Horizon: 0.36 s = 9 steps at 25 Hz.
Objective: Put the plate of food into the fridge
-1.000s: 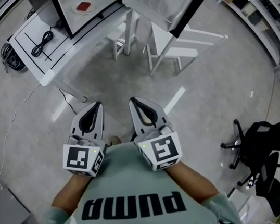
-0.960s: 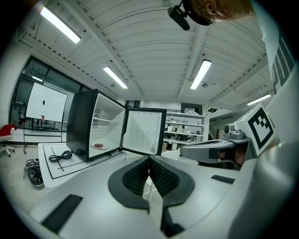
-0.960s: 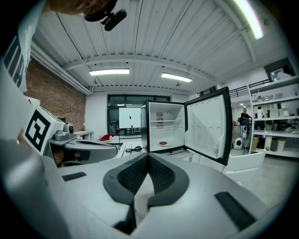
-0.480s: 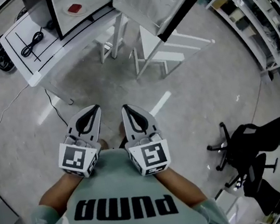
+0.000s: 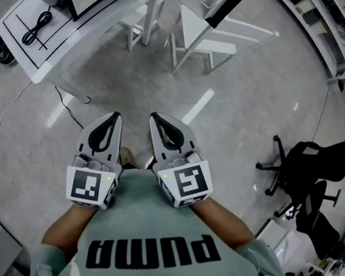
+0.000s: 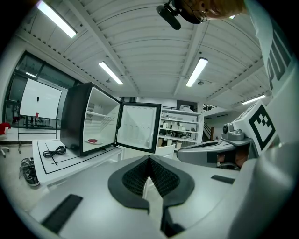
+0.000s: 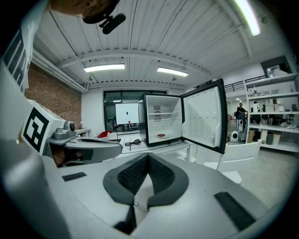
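**A:** Looking down from the head view, the left gripper (image 5: 116,115) and right gripper (image 5: 154,115) sit side by side, close to the person's chest. Each claw is pressed together at the tips, with nothing pinched.

**B:** Both gripper views agree: the ribbed pads meet at the front, with only an empty hollow behind them. Where's the plate of food (image 6: 92,140)?

**A:** Inside the fridge (image 6: 74,116), on its lower level, well apart from both claws. Only the gripper views show that. The head view cuts the fridge off at its upper edge, so the inside barely shows.

**B:** What does the head view add, then?

**A:** The floor (image 5: 235,124). A broad bare stretch lies between the person and the table (image 5: 49,53) that carries the fridge. The gripper views hide that ground behind their own bodies.

**B:** Any edges to mind?

**A:** The table's near corner points toward the person on the left. The fridge door (image 7: 204,116) stands swung wide to the right and hangs out past the table's edge. A white chair (image 5: 215,36) stands beneath it.

**B:** And around the sides?

**A:** A black cable (image 5: 37,27) lies coiled on the tabletop beside the fridge. A black office chair (image 5: 316,163) stands off to the person's right, and shelves (image 5: 329,18) line the far right wall. Between those, the middle is open.
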Tool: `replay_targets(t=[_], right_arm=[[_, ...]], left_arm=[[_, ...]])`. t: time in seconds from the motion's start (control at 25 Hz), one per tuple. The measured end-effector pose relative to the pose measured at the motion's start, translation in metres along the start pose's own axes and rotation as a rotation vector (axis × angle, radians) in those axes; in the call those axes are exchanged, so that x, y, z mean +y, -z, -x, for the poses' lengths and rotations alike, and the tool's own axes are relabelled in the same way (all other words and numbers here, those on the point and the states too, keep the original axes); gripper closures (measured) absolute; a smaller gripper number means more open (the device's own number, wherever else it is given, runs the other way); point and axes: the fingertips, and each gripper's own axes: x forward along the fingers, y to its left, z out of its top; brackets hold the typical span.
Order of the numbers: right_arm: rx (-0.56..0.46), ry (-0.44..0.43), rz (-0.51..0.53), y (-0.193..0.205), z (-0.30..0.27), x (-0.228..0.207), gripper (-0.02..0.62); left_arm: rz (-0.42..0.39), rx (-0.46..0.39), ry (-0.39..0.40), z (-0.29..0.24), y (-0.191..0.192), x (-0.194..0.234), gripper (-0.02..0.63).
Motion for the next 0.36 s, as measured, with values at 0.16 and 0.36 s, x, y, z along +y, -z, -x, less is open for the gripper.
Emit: replay_targets(t=[0.16, 0.36], right_arm=[[0.006, -0.005, -0.002, 0.0033, -0.0041, 0.0012, 0.592], [0.011, -0.001, -0.008, 0.0066, -0.0069, 0.0000, 0.592]], left_arm=[[0.007, 0.007, -0.001, -0.0015, 0.0040, 0.0026, 0.600], [0.012, 0.011, -0.001, -0.0019, 0.0081, 0.0062, 0.600]])
